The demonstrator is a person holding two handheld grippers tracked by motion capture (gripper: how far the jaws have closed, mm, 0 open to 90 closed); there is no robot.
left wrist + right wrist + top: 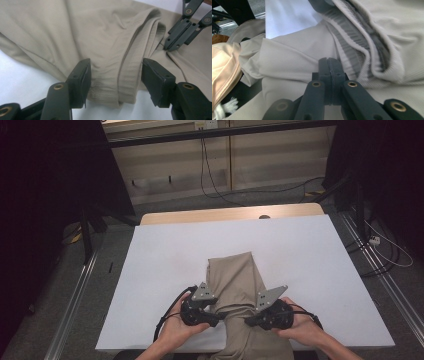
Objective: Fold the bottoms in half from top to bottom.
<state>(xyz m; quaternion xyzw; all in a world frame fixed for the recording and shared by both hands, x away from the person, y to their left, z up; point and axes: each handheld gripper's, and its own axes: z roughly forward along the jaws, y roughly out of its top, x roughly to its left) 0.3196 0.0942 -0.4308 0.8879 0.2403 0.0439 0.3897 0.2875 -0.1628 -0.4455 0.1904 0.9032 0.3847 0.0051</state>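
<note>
black claws [232, 317], brass rivets, grey plates, black cables

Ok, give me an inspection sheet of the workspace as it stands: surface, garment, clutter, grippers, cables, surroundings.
Surface: white table cover, bare wooden strip at the far edge.
Job's things: beige ribbed fabric garment, lengthwise, bunched between the grippers, near end over the table edge.
Clutter: nothing seen.
Grippers: left gripper open, fingers either side of a garment fold; right gripper shut on garment, fabric pinched at the fingers' tips.
Cables: black gripper cable looping by the left hand; wall cables trailing to the floor.
Surroundings: grey carpet floor, metal floor rails, black curtains.
</note>
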